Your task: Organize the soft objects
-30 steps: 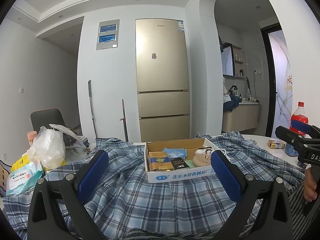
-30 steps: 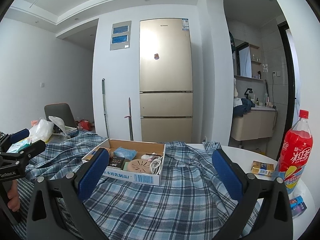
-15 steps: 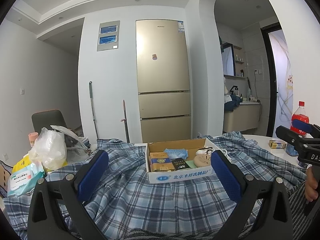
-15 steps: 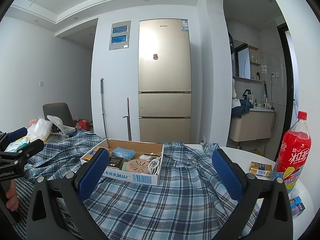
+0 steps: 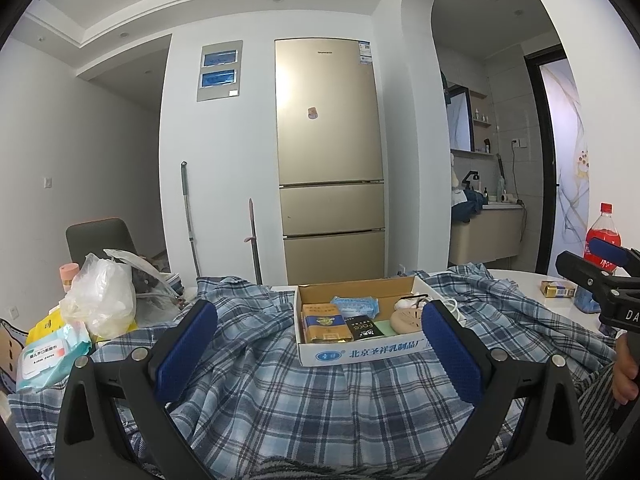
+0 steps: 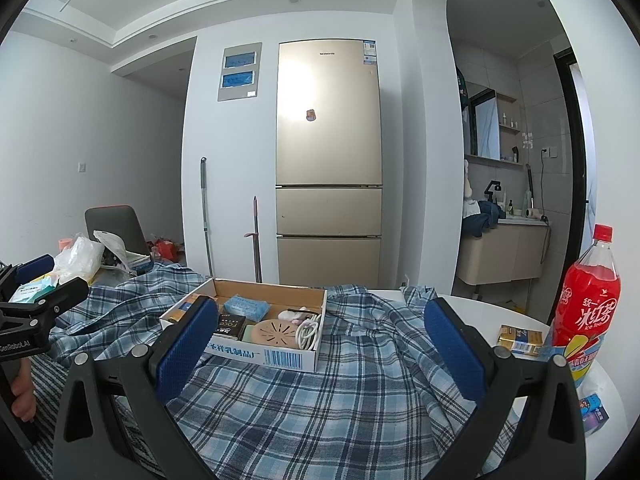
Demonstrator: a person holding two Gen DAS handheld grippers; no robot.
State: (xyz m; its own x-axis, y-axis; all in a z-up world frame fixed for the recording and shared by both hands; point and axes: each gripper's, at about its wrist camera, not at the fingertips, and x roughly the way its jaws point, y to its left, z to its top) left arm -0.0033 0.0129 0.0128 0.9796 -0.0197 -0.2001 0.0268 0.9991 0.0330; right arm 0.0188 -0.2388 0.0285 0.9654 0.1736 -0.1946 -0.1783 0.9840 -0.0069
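A blue plaid shirt (image 5: 280, 392) lies spread over the round white table and also shows in the right wrist view (image 6: 320, 396). My left gripper (image 5: 320, 344) is open and empty, held above the shirt's near part. My right gripper (image 6: 320, 340) is open and empty, above the shirt further right. A shallow cardboard box (image 5: 360, 354) with small packets rests on the shirt ahead of both grippers; it shows in the right wrist view (image 6: 260, 356) too.
A red ice tea bottle (image 6: 584, 300) and a small gold packet (image 6: 520, 336) stand on the bare table (image 6: 480, 308) at right. A plastic bag (image 5: 100, 300) and a wipes pack (image 5: 48, 356) sit at left. A fridge (image 5: 332, 160) stands behind.
Both grippers have risen and tilted very slightly; the scene sits a little lower in both views. Nothing was grasped or released.
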